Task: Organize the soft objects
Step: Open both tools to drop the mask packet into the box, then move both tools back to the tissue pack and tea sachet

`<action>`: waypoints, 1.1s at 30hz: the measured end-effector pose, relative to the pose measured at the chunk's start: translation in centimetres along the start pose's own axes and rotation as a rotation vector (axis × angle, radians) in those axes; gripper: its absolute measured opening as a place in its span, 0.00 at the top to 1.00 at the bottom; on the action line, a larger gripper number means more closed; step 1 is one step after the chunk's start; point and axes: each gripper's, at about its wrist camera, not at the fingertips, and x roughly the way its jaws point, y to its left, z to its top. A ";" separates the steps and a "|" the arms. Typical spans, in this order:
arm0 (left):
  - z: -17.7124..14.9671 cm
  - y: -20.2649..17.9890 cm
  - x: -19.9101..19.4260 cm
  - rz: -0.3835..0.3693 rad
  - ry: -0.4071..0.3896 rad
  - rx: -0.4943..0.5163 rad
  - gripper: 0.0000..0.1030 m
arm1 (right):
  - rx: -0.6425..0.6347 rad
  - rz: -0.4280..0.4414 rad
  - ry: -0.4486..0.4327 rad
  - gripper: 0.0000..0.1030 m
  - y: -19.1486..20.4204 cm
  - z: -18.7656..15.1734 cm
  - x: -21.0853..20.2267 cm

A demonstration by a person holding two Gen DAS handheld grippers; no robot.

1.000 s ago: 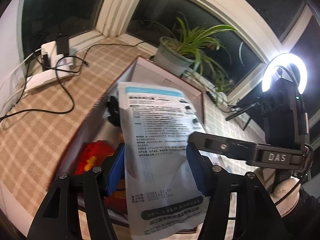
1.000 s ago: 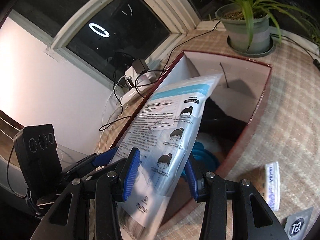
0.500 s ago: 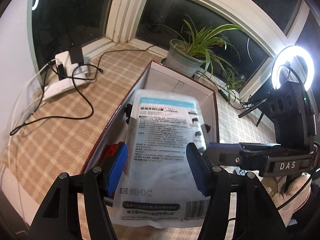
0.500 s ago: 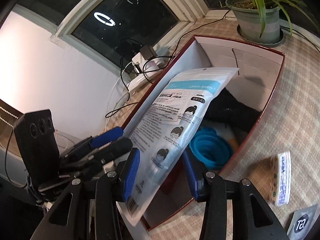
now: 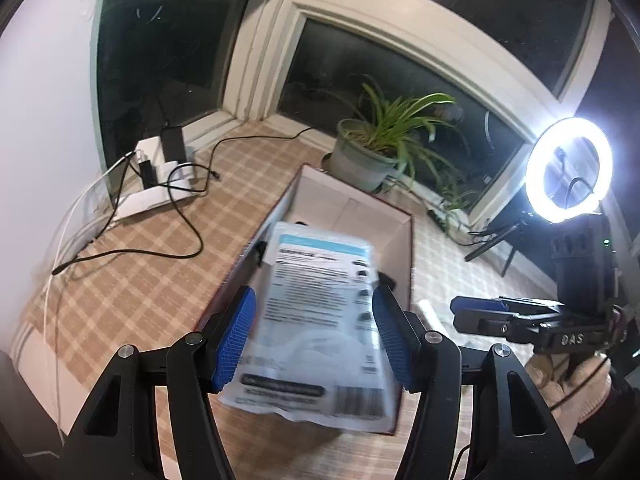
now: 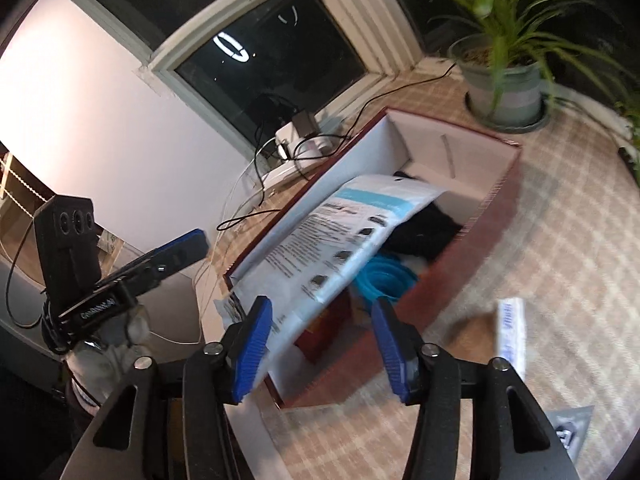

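A white and blue face-mask packet (image 5: 320,316) lies slanted across the open dark-red box (image 5: 404,256), its near end over the box's front rim; it also shows in the right wrist view (image 6: 340,248). My left gripper (image 5: 314,340) is open, its jaws wide on either side of the packet, above it and not touching. My right gripper (image 6: 322,348) is open and empty above the box's near corner (image 6: 460,264). Inside the box lie a blue ring-shaped thing (image 6: 384,280), a black soft thing (image 6: 424,232) and something red (image 6: 320,332).
A potted spider plant (image 5: 368,156) stands behind the box. A power strip with cables (image 5: 160,176) lies at the back left. A ring light (image 5: 568,168) stands at the right. A small white wrapped pack (image 6: 510,328) and a grey sachet (image 6: 568,428) lie on the checked cloth right of the box.
Both grippers have let go of the packet and pulled up and back. The packet has dropped from upright and now lies across the box.
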 end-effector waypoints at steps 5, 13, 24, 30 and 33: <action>-0.7 -2.6 -0.2 -0.053 0.004 0.032 0.43 | 0.014 -0.041 -0.033 0.49 -2.3 -1.1 -3.2; -2.7 -7.7 0.7 -0.131 0.035 0.090 0.43 | 0.006 -0.162 -0.087 0.47 -6.4 -3.6 -8.1; -7.7 -13.5 3.3 -0.201 0.101 0.104 0.41 | -0.029 -0.299 -0.102 0.46 -11.6 -8.7 -11.9; -9.8 -15.2 6.6 -0.191 0.143 0.057 0.41 | -0.053 -0.389 -0.053 0.46 -13.4 -12.1 -10.9; -9.6 -15.9 8.6 -0.185 0.153 0.039 0.41 | -0.033 -0.381 -0.044 0.46 -14.0 -13.4 -10.4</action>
